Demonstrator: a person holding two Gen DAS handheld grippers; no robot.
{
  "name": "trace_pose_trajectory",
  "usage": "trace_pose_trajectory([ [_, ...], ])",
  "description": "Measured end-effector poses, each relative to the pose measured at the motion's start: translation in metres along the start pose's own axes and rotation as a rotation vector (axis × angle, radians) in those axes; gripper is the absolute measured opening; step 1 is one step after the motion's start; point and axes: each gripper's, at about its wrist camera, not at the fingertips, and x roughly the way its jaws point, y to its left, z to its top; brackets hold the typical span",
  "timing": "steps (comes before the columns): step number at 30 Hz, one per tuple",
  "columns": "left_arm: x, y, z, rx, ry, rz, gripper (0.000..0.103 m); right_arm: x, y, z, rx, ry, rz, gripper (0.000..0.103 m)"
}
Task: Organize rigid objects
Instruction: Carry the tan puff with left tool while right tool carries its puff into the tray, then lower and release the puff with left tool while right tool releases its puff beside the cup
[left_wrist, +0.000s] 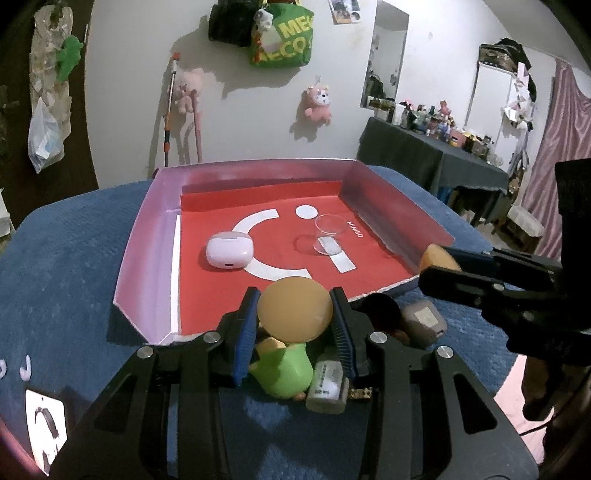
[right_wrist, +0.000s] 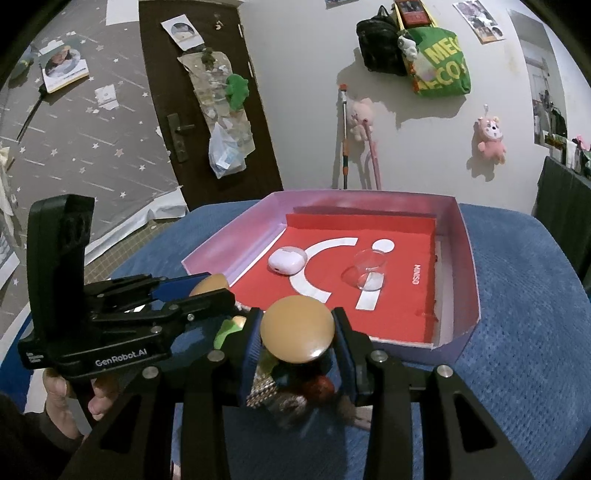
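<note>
1. The left gripper (left_wrist: 295, 314) is clamped on a tan disc (left_wrist: 294, 309) at lower centre, held clear of the clutter below, likely for carrying to the tray.
2. The right gripper (right_wrist: 297, 334) likewise pinches a second tan disc (right_wrist: 297, 329).
3. The pink-walled tray (left_wrist: 142, 258), mid-frame, already holds a white earbud case (left_wrist: 229, 252) and clear dish (left_wrist: 328, 234).

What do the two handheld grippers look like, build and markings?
Both are matte black frames with cut-out linkage arms and round silver pivot bolts. Each finger carries a blue ribbed pad. The left gripper has a tall black block at its rear and white "GenRobot.AI" lettering on its side. The right gripper shows the same black build. No cables clearly visible.
</note>
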Motion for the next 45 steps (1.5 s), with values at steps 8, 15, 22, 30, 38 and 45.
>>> trace_pose_trajectory([
  [8, 0.027, 0.004, 0.007, -0.005, 0.069, -0.001, 0.036, 0.023, -0.022, 0.019, 0.022, 0.05, -0.026, 0.04],
  [15, 0.053, 0.014, 0.015, -0.032, 0.129, -0.001, 0.036, 0.053, -0.035, 0.028, 0.034, 0.116, -0.036, 0.04],
  [22, 0.075, 0.023, 0.018, -0.041, 0.174, 0.043, 0.036, 0.084, -0.044, 0.028, 0.033, 0.191, -0.057, 0.04],
  [30, 0.099, 0.032, 0.022, -0.061, 0.211, 0.073, 0.036, 0.109, -0.054, 0.033, 0.052, 0.239, -0.082, 0.04],
  [38, 0.113, 0.039, 0.026, -0.09, 0.218, 0.085, 0.036, 0.125, -0.062, 0.034, 0.078, 0.256, -0.111, 0.04],
  [45, 0.121, 0.043, 0.031, -0.112, 0.207, 0.098, 0.036, 0.134, -0.064, 0.035, 0.072, 0.253, -0.147, 0.04],
])
